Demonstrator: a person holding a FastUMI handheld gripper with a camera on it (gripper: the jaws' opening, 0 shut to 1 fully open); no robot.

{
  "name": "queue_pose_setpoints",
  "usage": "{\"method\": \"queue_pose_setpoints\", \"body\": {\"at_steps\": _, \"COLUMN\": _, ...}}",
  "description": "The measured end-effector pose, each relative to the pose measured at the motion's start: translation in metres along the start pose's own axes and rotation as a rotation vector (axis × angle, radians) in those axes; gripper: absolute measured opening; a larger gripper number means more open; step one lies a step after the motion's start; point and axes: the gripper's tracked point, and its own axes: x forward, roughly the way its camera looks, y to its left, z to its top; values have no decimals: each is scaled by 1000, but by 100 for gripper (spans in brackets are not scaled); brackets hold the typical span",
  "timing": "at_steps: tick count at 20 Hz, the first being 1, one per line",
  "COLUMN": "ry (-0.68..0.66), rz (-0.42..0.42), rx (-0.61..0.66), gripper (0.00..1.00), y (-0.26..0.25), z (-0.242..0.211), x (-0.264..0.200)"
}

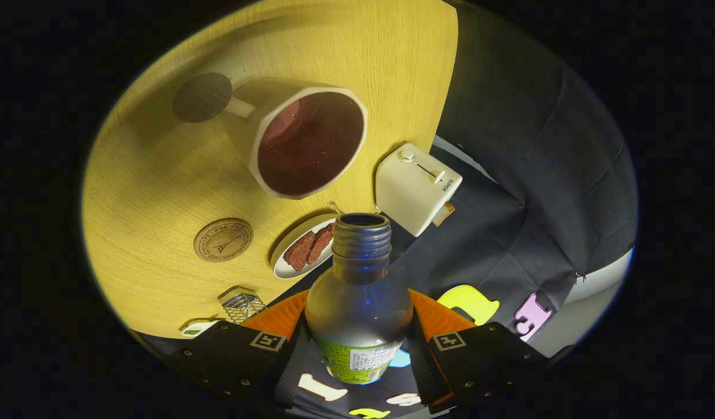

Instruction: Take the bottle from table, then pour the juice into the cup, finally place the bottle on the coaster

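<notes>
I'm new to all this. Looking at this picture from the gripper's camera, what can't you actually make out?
- Bottle: its lower part is hidden between the jaws of the gripper, which are clamped on its sides; label print too small.
- Any juice left in the bottle: the glass looks dark, cannot tell.
- Cup: dark inside, liquid level unclear.
- Toaster: far side hidden by its own body.
- Wire holder: partly cut off by a jaw.
</notes>
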Motion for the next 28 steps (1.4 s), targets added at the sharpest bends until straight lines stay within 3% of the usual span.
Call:
{"method": "queue_pose_setpoints", "body": {"at_steps": 14, "ry": -1, "rz": 25, "rx": 96, "gripper": 77, "y": 6, "z": 5, "x": 3}}
{"method": "queue_pose_setpoints", "body": {"at_steps": 19, "ry": -18, "rz": 70, "rx": 234, "gripper": 77, "y": 22, "z": 8, "x": 1}}
{"method": "queue_pose_setpoints", "body": {"at_steps": 28, "ry": -61, "rz": 67, "rx": 497, "gripper": 77, "y": 34, "z": 10, "x": -1}}
